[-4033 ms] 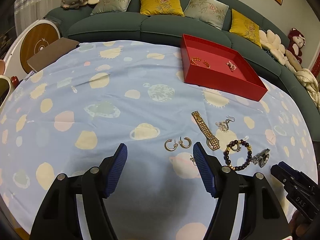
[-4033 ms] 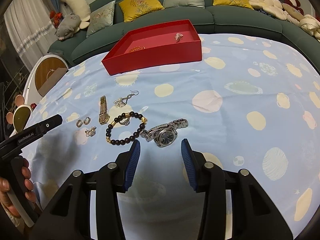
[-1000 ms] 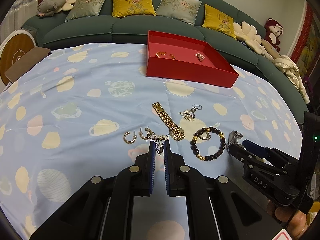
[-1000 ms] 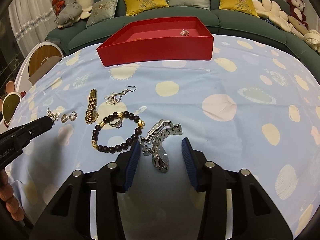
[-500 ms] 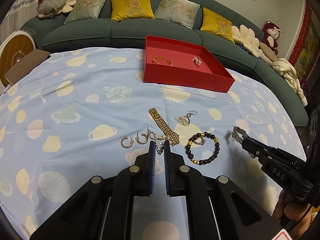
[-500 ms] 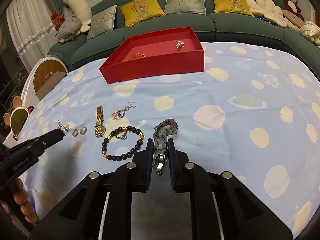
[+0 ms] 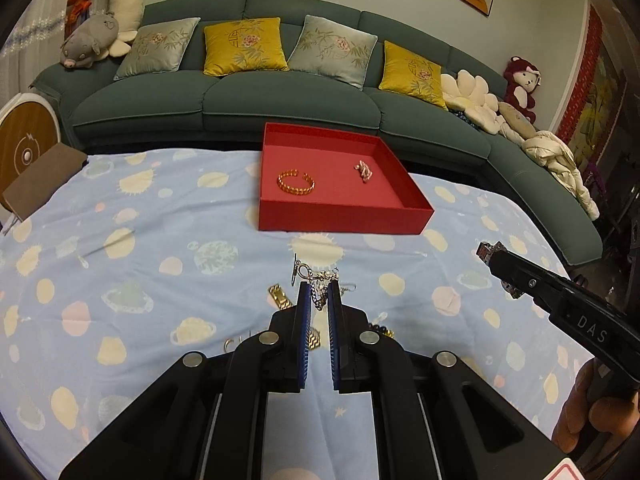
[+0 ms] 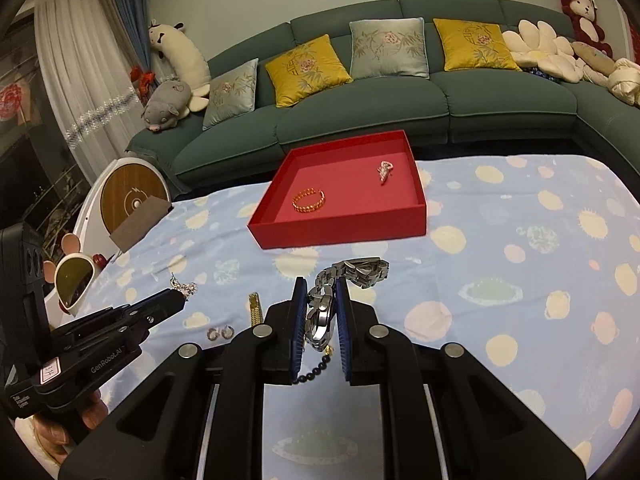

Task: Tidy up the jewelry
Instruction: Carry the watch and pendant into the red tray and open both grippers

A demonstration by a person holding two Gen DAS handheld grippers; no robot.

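Note:
A red tray (image 7: 344, 218) (image 8: 340, 226) sits at the far side of the table and holds a gold bangle (image 7: 296, 182) (image 8: 308, 200) and a small pink piece (image 7: 363, 171) (image 8: 385, 170). My left gripper (image 7: 319, 294) is shut on a silver dangling earring (image 7: 316, 276), lifted above the cloth. My right gripper (image 8: 321, 300) is shut on a silver watch (image 8: 352, 274), also lifted. It shows in the left wrist view (image 7: 490, 254). A gold watch band (image 7: 280, 297) (image 8: 254, 307), hoop earrings (image 8: 221, 333) and a dark bead bracelet (image 8: 314, 372) lie on the cloth below.
The table wears a blue cloth with pale spots (image 7: 140, 264). A green sofa with cushions (image 7: 240, 92) runs behind it. A brown box (image 7: 40, 180) sits at the table's left edge, and a white round appliance (image 8: 128, 196) stands beside it.
Both grippers rose and moved toward the red tray, carrying the earring and the watch. The jewelry left on the cloth now sits lower, partly behind the fingers.

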